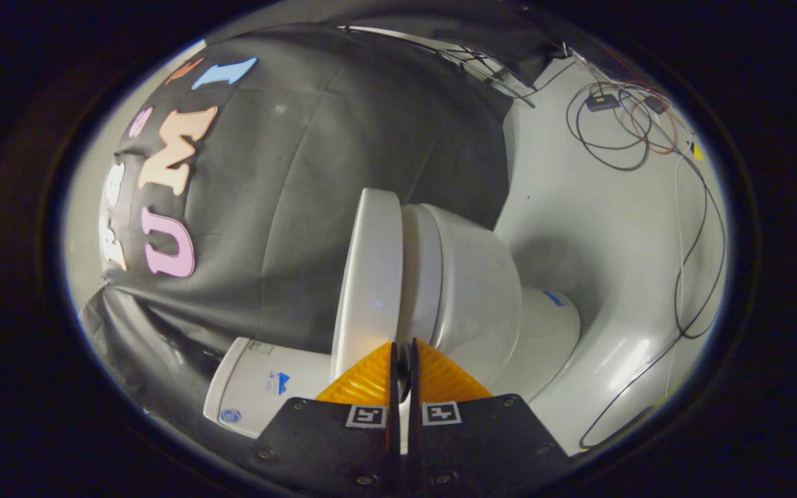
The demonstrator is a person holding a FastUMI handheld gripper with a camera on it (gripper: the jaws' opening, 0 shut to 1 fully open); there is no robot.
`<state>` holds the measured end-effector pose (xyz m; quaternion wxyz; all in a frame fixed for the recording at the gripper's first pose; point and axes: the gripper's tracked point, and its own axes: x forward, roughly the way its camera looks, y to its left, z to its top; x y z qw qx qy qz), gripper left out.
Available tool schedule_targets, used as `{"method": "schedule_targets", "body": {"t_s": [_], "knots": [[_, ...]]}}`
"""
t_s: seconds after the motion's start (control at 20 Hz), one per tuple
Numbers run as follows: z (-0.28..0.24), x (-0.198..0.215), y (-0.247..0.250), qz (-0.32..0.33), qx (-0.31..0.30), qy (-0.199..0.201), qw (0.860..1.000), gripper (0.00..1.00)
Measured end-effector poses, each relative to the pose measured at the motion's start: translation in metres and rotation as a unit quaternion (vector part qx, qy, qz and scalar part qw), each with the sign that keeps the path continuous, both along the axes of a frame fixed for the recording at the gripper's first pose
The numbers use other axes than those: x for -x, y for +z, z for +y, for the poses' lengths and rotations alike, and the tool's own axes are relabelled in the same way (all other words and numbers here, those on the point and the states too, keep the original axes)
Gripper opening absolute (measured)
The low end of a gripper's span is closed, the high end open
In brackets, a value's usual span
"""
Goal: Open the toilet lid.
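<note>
Broadly, the view is rotated, so the scene appears tipped on its side. The largest thing is the black cloth wall of the booth (315, 173), which hangs behind everything; beside it runs a pale, glossy white floor (599, 228) with thin black and red cables (620, 131) trailing loosely across it, well apart from the toilet.

Just beyond the fingers stands the white ceramic toilet (481, 290), with its rounded bowl and pedestal. Its white, flat plastic lid (371, 277) is swung well clear of the seat rim and bowl — a distinct gap shows between the two — and it leans back toward the white cistern (260, 384), which carries small blue markings. Whether the lid actually rests against the cistern cannot be told from this angle.

Smallest and nearest is the gripper (404, 360): two black arms ending in orange ribbed fingertips (364, 384). The tips are drawn together with only a thin slit between them, and nothing appears held there. They sit just short of the lid's near edge; contact cannot be confirmed.

Judged from this, the lifting seems essentially done — the lid looks open, and what is left is at most settling it back and pulling the gripper clear.
</note>
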<state>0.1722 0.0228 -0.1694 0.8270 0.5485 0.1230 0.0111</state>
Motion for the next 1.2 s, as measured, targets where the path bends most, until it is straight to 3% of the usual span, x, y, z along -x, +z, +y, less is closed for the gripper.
{"method": "schedule_targets", "body": {"t_s": [0.25, 0.45, 0.65, 0.85, 1.2], "knots": [[0.002, 0.004, -0.001, 0.032, 0.063, -0.005, 0.997, 0.04], [0.004, 0.009, 0.001, 0.065, 0.087, -0.018, 0.994, 0.05], [0.008, 0.010, 0.026, 0.055, 0.083, -0.041, 0.994, 0.05], [0.017, 0.012, 0.060, 0.052, 0.138, -0.070, 0.987, 0.05], [0.033, 0.019, 0.100, 0.056, 0.229, -0.068, 0.970, 0.05]]}}
